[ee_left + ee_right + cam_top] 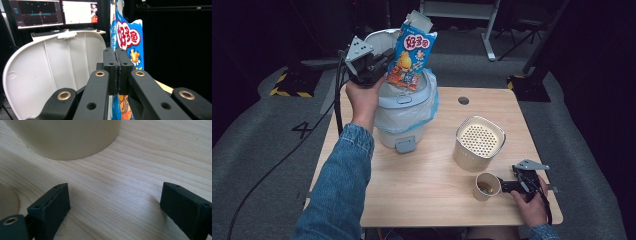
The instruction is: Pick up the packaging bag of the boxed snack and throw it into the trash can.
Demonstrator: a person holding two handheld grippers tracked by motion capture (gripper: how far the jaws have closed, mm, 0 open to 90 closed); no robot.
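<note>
Snack box [412,57] upright, tilted right

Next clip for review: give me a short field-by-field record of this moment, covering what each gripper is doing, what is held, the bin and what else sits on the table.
left gripper: shut on the snack box, raised above the bin
snack box: blue, tilted, top flap open, over the bin's mouth
bin: white, lid swung up, liner bag hanging over the rim
right gripper: open, low over the table, beside the paper cup
paper cup: upright, near the front edge
canister: cream, perforated top, behind the cup
table: light wood
</note>
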